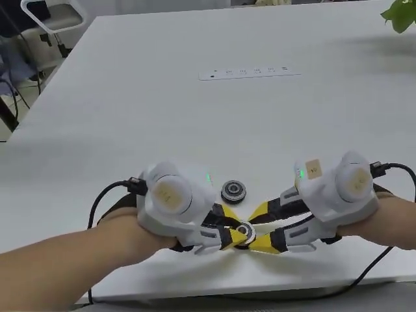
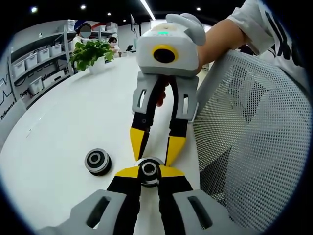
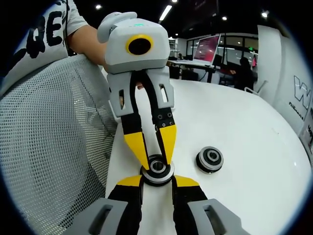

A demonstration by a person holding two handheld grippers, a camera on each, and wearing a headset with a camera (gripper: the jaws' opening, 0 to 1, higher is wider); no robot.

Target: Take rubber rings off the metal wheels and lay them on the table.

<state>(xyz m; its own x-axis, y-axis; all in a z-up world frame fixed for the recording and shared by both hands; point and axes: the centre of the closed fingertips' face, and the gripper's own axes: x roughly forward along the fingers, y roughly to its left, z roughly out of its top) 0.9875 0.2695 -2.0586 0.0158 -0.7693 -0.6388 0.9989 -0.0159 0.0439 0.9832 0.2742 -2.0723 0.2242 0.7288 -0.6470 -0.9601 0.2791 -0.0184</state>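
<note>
While your left gripper (image 2: 148,172) and right gripper (image 3: 157,180) clamp the metal wheel (image 1: 244,230) from opposite sides, its axis points up. The second wheel (image 1: 233,191) lies flat nearby.

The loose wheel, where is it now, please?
Head view: the loose wheel lies on the table just beyond the held wheel, clamped by the left gripper and right gripper.

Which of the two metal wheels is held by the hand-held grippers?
The wheel nearest the person, pinched between the left hand-held gripper and right hand-held gripper; the other wheel lies free on the table.
</note>
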